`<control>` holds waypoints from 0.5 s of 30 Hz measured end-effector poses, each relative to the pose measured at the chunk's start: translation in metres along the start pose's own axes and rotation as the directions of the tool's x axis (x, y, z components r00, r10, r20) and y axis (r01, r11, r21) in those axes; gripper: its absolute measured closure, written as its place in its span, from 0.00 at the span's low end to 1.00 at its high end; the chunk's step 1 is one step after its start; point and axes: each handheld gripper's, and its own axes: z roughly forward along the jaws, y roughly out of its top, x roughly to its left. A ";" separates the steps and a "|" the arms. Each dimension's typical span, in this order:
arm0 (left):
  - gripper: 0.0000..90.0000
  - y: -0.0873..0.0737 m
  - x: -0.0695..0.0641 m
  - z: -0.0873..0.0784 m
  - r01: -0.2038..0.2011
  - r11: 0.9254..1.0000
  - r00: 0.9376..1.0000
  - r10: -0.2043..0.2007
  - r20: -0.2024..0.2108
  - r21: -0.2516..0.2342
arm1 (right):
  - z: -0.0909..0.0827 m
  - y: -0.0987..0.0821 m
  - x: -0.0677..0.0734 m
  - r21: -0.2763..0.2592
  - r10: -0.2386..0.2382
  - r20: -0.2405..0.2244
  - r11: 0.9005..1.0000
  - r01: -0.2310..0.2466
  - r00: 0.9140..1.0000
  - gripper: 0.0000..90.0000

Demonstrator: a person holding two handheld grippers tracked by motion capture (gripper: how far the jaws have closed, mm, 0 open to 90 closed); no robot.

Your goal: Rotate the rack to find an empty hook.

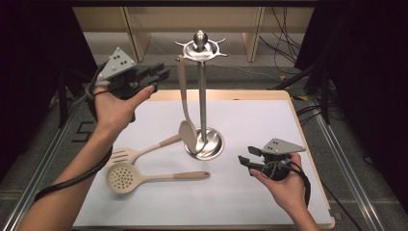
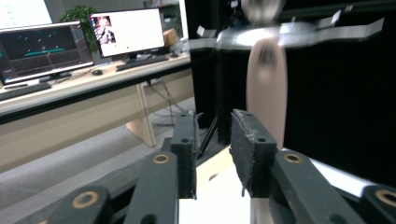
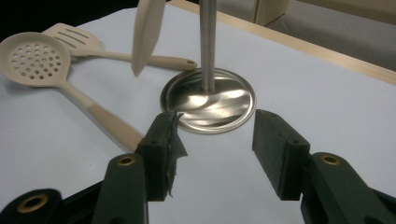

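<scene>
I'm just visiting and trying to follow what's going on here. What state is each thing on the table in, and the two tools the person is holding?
Utensil stand: upright on the table.
Hanging spoon: hooked on the stand's top, dangling free.
Slotted turner: lying flat on the table.
Perforated skimmer: lying flat beside the turner.
Left gripper: raised near the stand's top, jaws apart, holding nothing.
Right gripper: low over the table, jaws open, holding nothing.

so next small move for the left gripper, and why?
Probably down toward the slotted turner. One utensil already hangs from the rack, the left gripper has its jaws apart with nothing between them, and the turner and the skimmer lie on the mat nearest that hand.
</scene>
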 end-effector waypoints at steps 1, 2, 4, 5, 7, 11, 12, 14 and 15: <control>0.75 -0.005 0.002 -0.003 -0.003 1.000 1.000 0.003 -0.003 0.012 | 0.000 -0.001 0.000 0.003 0.003 -0.002 1.000 -0.003 1.000 0.57; 0.73 -0.011 0.004 -0.006 -0.006 1.000 1.000 0.007 -0.009 0.023 | 0.001 -0.001 -0.002 -0.006 -0.015 -0.001 1.000 0.015 1.000 0.57; 0.69 -0.019 0.008 -0.009 -0.007 0.999 1.000 0.007 -0.021 0.033 | 0.001 -0.002 -0.003 -0.002 -0.015 0.004 1.000 0.015 1.000 0.57; 0.67 -0.023 0.009 -0.011 -0.011 0.999 1.000 0.013 -0.029 0.041 | 0.001 -0.002 -0.002 0.001 -0.004 0.001 1.000 0.004 1.000 0.57; 0.65 -0.031 0.013 -0.013 -0.007 0.999 0.999 0.009 -0.032 0.045 | 0.000 -0.002 -0.001 0.013 0.020 -0.004 1.000 -0.020 1.000 0.57; 0.62 -0.046 0.020 -0.018 0.016 0.998 0.999 -0.015 -0.034 0.054 | -0.001 -0.002 -0.003 -0.004 -0.001 0.011 1.000 0.001 1.000 0.57; 0.61 -0.048 0.021 -0.018 0.021 0.998 0.999 -0.019 -0.033 0.058 | -0.002 -0.002 -0.003 0.002 0.000 0.007 1.000 0.000 1.000 0.57; 0.60 -0.053 0.024 -0.019 0.026 0.997 0.999 -0.024 -0.038 0.069 | -0.002 -0.003 -0.003 -0.003 0.007 0.012 1.000 -0.007 1.000 0.57; 0.60 -0.056 0.025 -0.020 0.029 0.997 0.999 -0.026 -0.039 0.078 | -0.003 -0.002 -0.005 -0.001 0.000 0.011 1.000 0.000 1.000 0.57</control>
